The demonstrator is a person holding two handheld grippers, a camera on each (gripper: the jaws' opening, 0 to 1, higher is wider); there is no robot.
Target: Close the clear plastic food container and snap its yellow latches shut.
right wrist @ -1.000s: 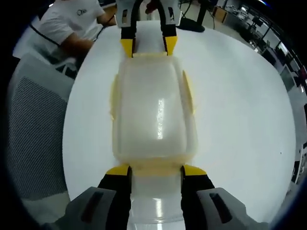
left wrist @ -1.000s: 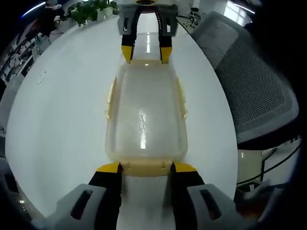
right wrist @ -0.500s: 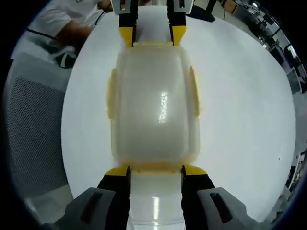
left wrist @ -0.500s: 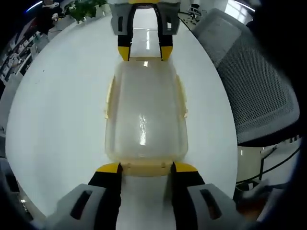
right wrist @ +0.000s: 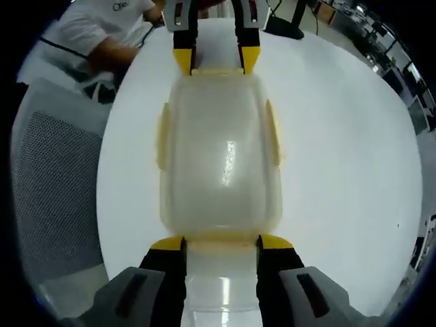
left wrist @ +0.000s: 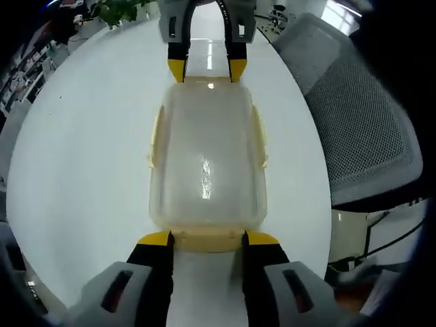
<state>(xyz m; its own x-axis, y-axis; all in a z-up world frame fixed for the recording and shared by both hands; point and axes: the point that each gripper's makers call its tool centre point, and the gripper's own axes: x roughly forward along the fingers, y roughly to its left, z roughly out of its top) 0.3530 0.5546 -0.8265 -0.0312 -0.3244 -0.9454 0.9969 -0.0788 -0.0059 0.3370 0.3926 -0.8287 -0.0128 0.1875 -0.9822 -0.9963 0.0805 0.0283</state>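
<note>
Because the box sits lid-down-and-on between us, we work it from both short ends at once.

Box: the container (left wrist: 206, 167) lies on the white table (left wrist: 82, 170), lid already seated, long axis running from one gripper to the other.

Left gripper: our left gripper (left wrist: 206, 240) has its yellow tips at the near end latch (left wrist: 206, 238), jaws set narrow, one at each corner of that flap; whether they pinch it or only press on it we cannot tell.

Right gripper: our right gripper (right wrist: 221, 244) stands the same way at the opposite end latch (right wrist: 221, 238), tips touching its corners, jaws narrow.

Why so placed: we judge the two ends are braced against each other, so a push on one latch does not slide the box across the smooth table.

Side latches: the yellow flaps on the long sides (left wrist: 259, 139) seem to stand slightly out from the wall; we judge them not yet snapped.

Left gripper view alone: a mesh chair (left wrist: 361, 116) just beside the table, and a plant (left wrist: 116, 10) at the far edge.

Right gripper view alone: a seated person in a white shirt (right wrist: 95, 34) beyond the table, and a chair (right wrist: 54, 184) on the other side of the picture.
</note>
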